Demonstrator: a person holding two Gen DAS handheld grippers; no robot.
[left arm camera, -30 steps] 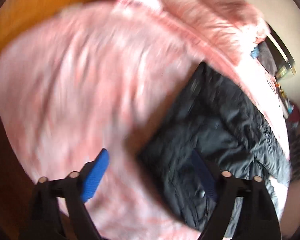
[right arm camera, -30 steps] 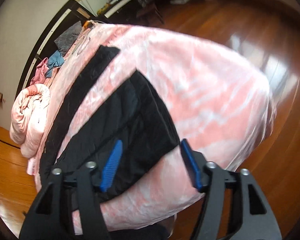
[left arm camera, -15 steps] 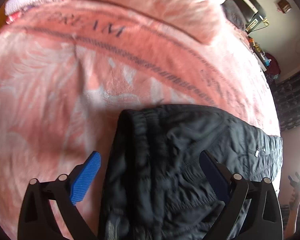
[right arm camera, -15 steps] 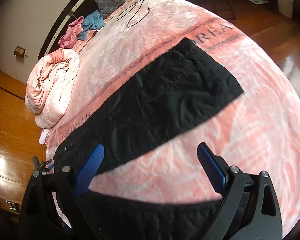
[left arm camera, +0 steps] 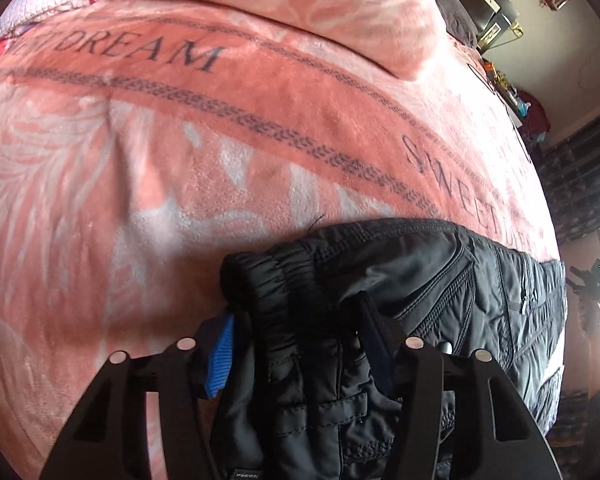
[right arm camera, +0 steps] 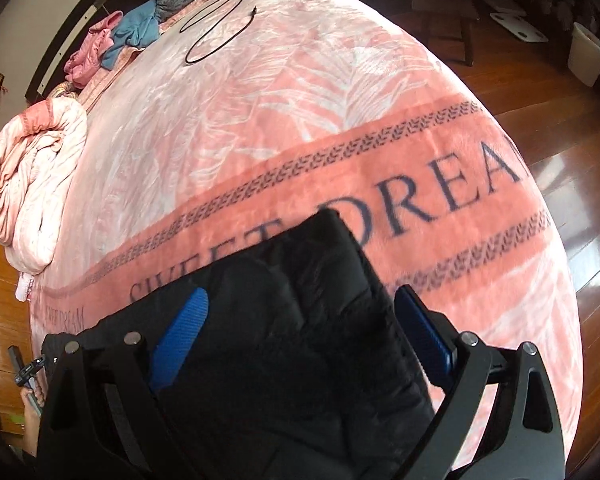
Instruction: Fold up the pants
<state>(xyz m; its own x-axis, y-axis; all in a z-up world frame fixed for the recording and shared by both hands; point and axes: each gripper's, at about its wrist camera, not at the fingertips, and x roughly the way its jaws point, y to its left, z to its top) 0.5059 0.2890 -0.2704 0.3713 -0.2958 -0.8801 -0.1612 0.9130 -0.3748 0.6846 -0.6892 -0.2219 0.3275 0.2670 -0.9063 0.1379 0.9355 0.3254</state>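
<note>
Black quilted pants [left arm camera: 440, 292] lie on a pink "SWEET DREAM" blanket [left arm camera: 220, 140] on a bed. In the left wrist view my left gripper [left arm camera: 300, 344] has its fingers closed in on the bunched elastic waistband [left arm camera: 268, 280], which fills the gap between them. In the right wrist view my right gripper [right arm camera: 300, 332] is open, its blue pads [right arm camera: 180, 332] spread wide either side of the leg end of the pants [right arm camera: 300, 320], which lies flat on the blanket [right arm camera: 300, 120].
A rolled pink duvet [right arm camera: 32, 188] lies at the far left of the bed. Pink and blue clothes [right arm camera: 116, 44] and a black cable [right arm camera: 220, 28] lie near the headboard. Wooden floor [right arm camera: 580, 260] surrounds the bed, with a white bin [right arm camera: 588, 56].
My left gripper has come down on the waistband and closed on it. My right gripper has dropped lower over the leg end and stays open.
</note>
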